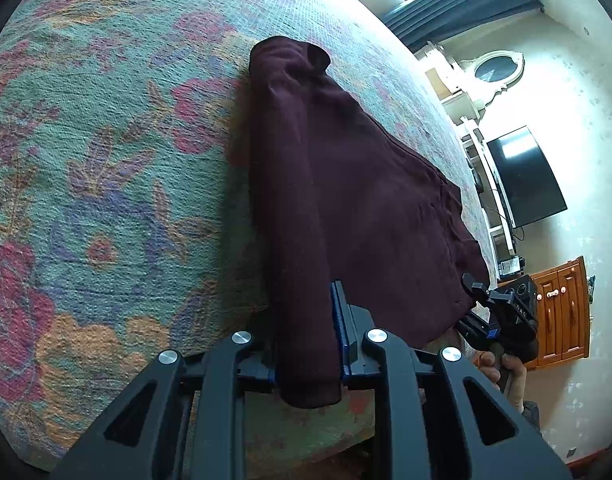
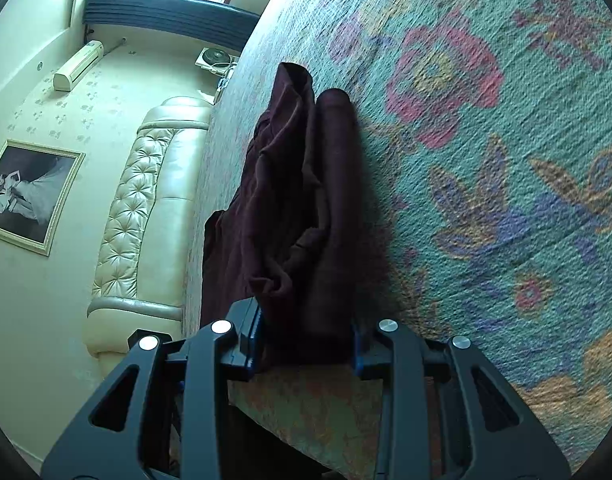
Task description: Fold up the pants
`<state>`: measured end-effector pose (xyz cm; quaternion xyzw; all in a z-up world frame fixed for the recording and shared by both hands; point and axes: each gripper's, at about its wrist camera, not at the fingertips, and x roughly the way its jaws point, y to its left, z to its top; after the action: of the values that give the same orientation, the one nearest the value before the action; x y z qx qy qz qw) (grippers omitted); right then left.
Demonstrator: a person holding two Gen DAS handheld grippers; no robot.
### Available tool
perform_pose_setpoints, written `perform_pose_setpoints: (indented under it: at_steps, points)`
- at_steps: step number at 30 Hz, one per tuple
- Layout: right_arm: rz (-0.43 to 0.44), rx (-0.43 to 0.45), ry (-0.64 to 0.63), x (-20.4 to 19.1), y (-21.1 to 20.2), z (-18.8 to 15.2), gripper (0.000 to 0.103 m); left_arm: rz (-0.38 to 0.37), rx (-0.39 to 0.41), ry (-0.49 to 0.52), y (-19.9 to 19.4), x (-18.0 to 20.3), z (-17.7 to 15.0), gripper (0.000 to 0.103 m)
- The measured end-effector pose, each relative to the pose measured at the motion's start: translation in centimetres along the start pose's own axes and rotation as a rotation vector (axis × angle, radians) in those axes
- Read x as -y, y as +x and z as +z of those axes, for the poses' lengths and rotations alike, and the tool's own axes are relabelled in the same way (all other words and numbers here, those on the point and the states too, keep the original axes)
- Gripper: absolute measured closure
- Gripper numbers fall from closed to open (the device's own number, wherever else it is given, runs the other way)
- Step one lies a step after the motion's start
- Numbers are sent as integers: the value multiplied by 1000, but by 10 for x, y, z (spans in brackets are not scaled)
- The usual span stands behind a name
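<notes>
Two grips | left hand-held gripper and right hand-held gripper are each clamping a bunched near edge of the maroon pants | pants are lying on the floral bedspread | risk: thick layers are possibly slipping out, spoiling the fold.

The near end of the pants is hidden between the left gripper fingers. Beyond the pants, the right gripper is partly covered by cloth, its jaws unseen. The bedspread is cut off by the frame.
</notes>
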<state>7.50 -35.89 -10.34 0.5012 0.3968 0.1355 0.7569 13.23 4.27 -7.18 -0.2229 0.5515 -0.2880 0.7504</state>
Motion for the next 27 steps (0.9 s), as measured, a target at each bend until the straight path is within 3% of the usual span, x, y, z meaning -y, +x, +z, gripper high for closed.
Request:
perform_pose_setpoints:
  at_steps: [9, 16, 23, 27]
  points:
    - [40, -2, 40, 12, -6, 5, 66, -24, 2, -19, -4, -6, -1, 67]
    - [59, -24, 72, 21, -17, 8, 57, -51, 12, 30, -7, 7, -7, 29]
    - [-51, -32, 18, 14, -41, -1, 46, 94, 39, 91, -15, 27, -20, 25]
    - [-199, 0, -68, -1, -54, -15, 43, 214, 85, 124, -25, 37, -31, 25]
